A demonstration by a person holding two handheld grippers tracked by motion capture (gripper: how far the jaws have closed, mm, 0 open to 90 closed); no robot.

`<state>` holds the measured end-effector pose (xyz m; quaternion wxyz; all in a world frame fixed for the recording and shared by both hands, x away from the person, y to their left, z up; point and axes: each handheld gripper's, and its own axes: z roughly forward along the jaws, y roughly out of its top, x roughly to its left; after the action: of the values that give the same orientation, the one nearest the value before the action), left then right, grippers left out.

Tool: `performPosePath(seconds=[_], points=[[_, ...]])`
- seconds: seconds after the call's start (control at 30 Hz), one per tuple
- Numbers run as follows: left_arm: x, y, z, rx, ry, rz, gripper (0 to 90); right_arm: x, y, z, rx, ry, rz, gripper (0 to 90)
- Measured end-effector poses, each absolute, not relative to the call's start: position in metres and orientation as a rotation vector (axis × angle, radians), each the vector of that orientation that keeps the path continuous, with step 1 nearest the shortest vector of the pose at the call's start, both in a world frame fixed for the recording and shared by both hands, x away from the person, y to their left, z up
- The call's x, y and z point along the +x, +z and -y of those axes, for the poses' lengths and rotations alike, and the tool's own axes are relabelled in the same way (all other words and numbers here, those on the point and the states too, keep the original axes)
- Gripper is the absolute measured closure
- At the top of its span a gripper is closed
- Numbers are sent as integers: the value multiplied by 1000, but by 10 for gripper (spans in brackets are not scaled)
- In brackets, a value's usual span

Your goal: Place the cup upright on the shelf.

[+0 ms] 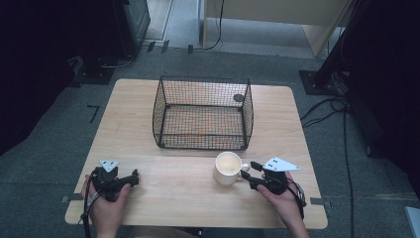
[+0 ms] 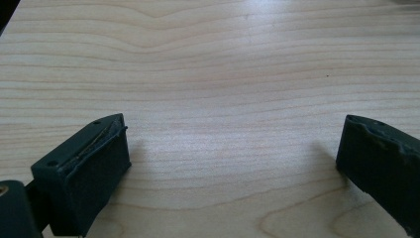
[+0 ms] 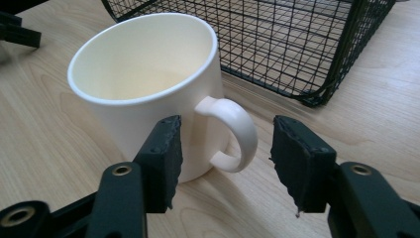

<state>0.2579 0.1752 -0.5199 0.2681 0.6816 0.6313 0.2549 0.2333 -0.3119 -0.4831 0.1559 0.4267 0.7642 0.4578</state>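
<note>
A glossy cream mug (image 3: pixel 148 94) is standing on the pale wood-grain table (image 1: pixel 168 188), its looped handle (image 3: pixel 233 134) sitting between the right gripper's (image 3: pixel 225 158) parted jaws, beside a black wire basket (image 1: pixel 203 114); the left gripper (image 2: pixel 233 168) is resting spread wide.

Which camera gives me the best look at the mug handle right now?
The right gripper view: the mug handle sits close up between the open right gripper jaws. The high view shows it small, beside the gripper. The left gripper view looks at bare table.
</note>
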Motion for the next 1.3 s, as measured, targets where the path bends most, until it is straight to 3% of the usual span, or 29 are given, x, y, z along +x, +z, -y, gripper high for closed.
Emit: performPosePath(seconds=[0.33, 0.87, 1.3], points=[[258, -520, -175, 1839, 688, -1702, 1, 229, -483, 298, 1144, 1350, -2266, 539], [258, -520, -175, 1842, 688, -1699, 1, 226, -484, 264, 1049, 1310, -2357, 790], [258, -520, -175, 1843, 688, -1697, 1, 227, -466, 245, 1048, 1265, -2376, 805]])
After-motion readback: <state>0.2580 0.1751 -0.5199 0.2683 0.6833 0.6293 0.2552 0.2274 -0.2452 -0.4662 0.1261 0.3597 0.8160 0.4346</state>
